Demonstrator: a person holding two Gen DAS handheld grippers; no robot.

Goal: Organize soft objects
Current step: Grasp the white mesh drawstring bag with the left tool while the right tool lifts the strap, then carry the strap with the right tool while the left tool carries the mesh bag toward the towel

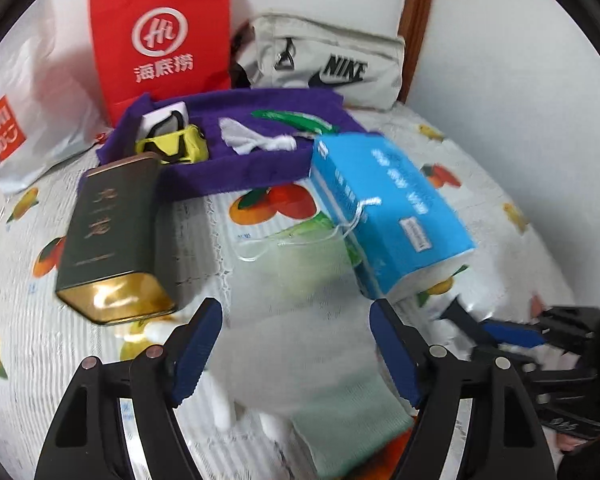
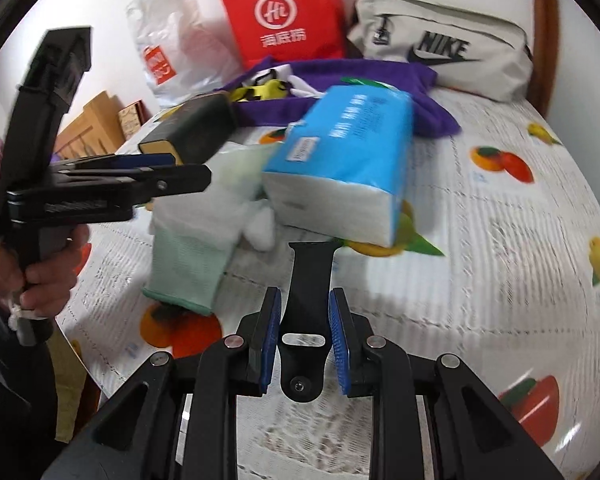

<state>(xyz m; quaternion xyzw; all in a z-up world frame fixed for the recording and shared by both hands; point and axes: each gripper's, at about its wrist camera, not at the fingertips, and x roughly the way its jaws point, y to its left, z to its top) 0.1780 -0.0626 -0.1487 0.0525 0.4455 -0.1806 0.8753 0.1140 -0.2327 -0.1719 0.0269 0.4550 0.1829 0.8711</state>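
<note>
The left tool (image 1: 296, 344) stands spread wide over a white knitted glove with a pale green cuff (image 1: 300, 340), pads not pressing it; the glove lies on the fruit-printed bed cover (image 1: 480, 184), its fingers tucked against the blue plastic-wrapped tissue pack (image 1: 388, 208) and near the dark green tin with a gold end (image 1: 112, 236). The right tool (image 2: 305, 332) is clenched on a black rubber watch strap (image 2: 310, 280), held above the cover. The step in hand looks like picking up the glove. Next the left tool would need to close on it, then carry it to the purple felt tray (image 1: 236, 176) behind.
</note>
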